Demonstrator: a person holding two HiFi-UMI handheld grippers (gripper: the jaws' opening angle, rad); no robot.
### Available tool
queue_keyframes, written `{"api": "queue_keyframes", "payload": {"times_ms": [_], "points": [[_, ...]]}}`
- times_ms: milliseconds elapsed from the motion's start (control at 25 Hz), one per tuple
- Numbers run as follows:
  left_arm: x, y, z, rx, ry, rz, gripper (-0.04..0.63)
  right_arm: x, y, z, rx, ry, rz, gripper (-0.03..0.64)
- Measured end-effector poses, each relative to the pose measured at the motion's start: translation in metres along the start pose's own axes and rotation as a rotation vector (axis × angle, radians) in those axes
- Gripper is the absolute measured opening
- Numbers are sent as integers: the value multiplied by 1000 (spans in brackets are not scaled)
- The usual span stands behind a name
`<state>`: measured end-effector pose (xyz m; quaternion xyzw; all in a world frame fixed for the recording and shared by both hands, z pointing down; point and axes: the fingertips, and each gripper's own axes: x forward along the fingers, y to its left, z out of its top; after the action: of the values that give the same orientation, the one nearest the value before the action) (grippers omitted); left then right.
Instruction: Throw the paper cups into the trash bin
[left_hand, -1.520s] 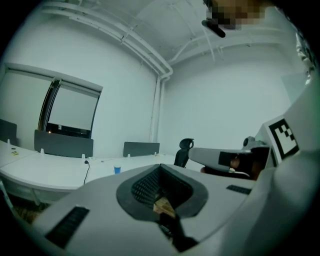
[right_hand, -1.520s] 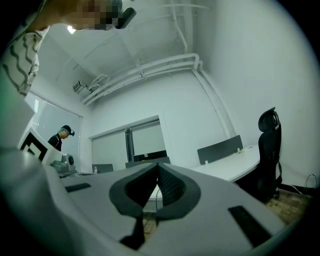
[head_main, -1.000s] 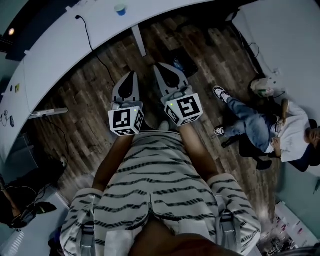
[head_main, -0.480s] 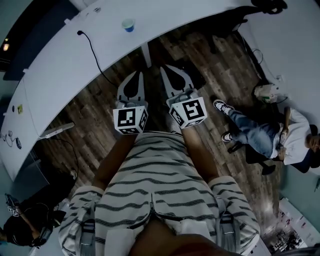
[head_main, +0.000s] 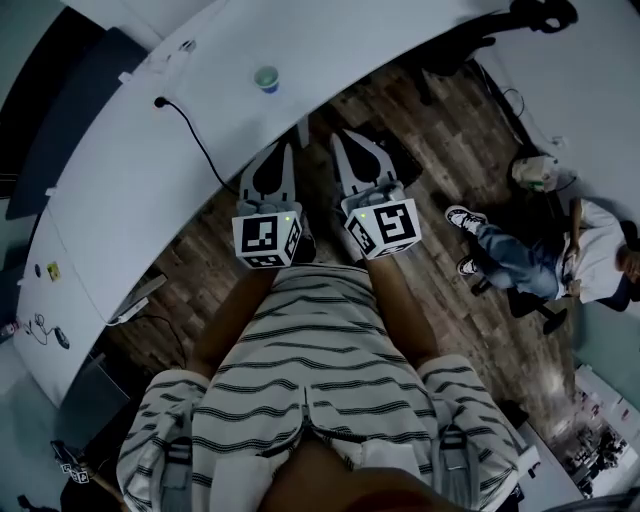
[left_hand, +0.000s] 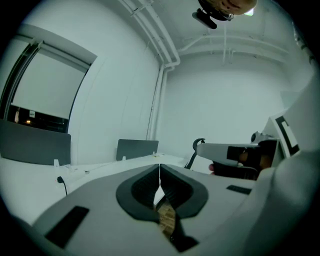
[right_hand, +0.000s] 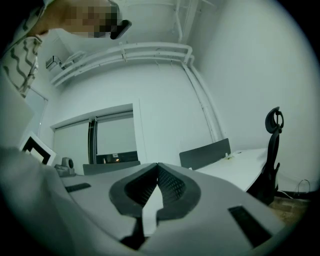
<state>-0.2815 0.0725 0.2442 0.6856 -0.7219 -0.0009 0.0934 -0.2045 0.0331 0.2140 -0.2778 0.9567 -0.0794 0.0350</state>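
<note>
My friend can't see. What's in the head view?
A person in a striped shirt holds the left gripper and right gripper, both shut and empty, toward a white desk where a paper cup stands. Another person sits at right.

The left hand-held gripper (left_hand: 160, 169) has its jaws pressed together, with nothing between them. Past it is a white surface (left_hand: 95, 169) with a black plug (left_hand: 59, 179) and a grey panel (left_hand: 137, 149).

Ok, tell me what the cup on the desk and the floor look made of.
Cup: likely paper, matte, pale rim with a blue base; too small to be sure.
Floor: wood or wood-look planks, brown, with varied grain and visible board seams.
</note>
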Motion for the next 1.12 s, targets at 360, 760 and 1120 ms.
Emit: {"api": "queue_keyframes", "payload": {"times_ms": [360, 760, 1120], "points": [[34, 37, -6, -13, 35, -41, 25, 46, -2, -6, -27, 19, -54, 17], [65, 46, -25, -21, 89, 10, 25, 70, -25, -19, -7, 56, -26, 17], [90, 59, -52, -6, 132, 81, 25, 78, -39, -44, -25, 109, -16, 17]]}}
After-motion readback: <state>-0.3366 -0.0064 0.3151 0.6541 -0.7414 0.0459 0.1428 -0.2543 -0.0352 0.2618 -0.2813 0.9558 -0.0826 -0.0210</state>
